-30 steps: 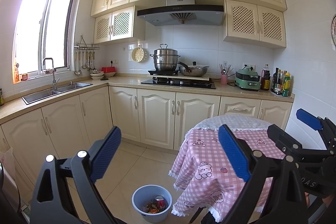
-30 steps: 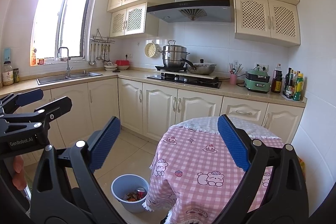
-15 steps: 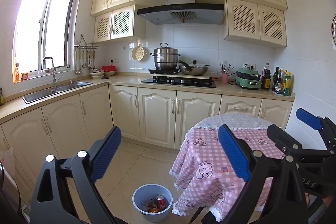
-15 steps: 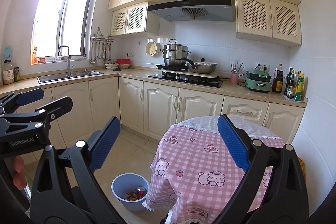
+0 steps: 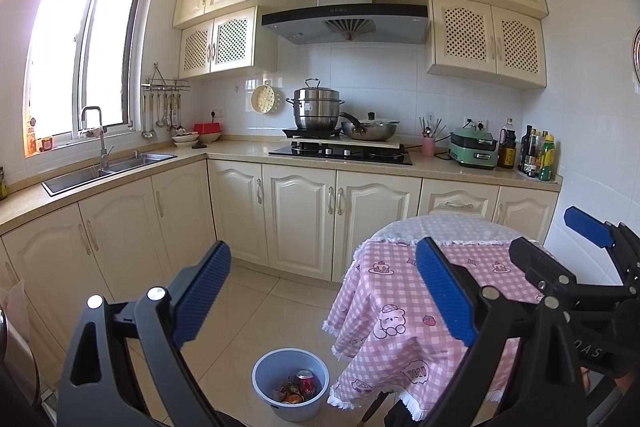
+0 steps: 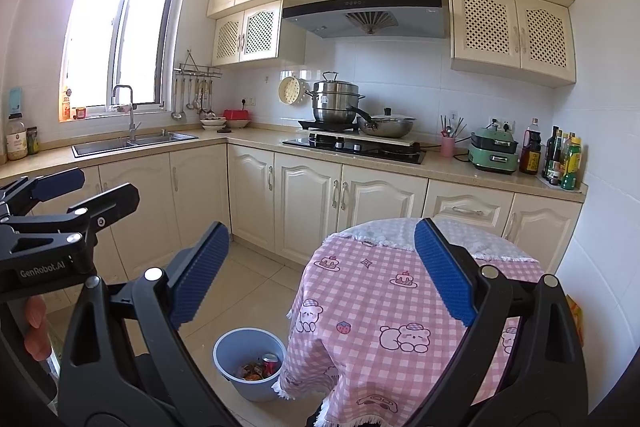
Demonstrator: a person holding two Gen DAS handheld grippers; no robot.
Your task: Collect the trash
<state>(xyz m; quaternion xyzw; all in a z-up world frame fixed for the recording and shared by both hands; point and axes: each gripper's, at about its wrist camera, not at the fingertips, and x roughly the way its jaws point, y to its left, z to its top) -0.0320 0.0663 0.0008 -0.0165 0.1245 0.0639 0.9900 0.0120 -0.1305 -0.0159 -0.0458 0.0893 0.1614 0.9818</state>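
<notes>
While both grippers, left & right, hang mid-air w/ jaws wide & empty, trash sits in the bin at 6 o'clock on the floor, beside the bench, prob. for easy drops.

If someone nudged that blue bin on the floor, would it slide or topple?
The bin looks like thin plastic holding just a can and wrappers, so probably light. On the glossy floor tiles it would likely slide; its squat shape suggests little tipping.
</notes>
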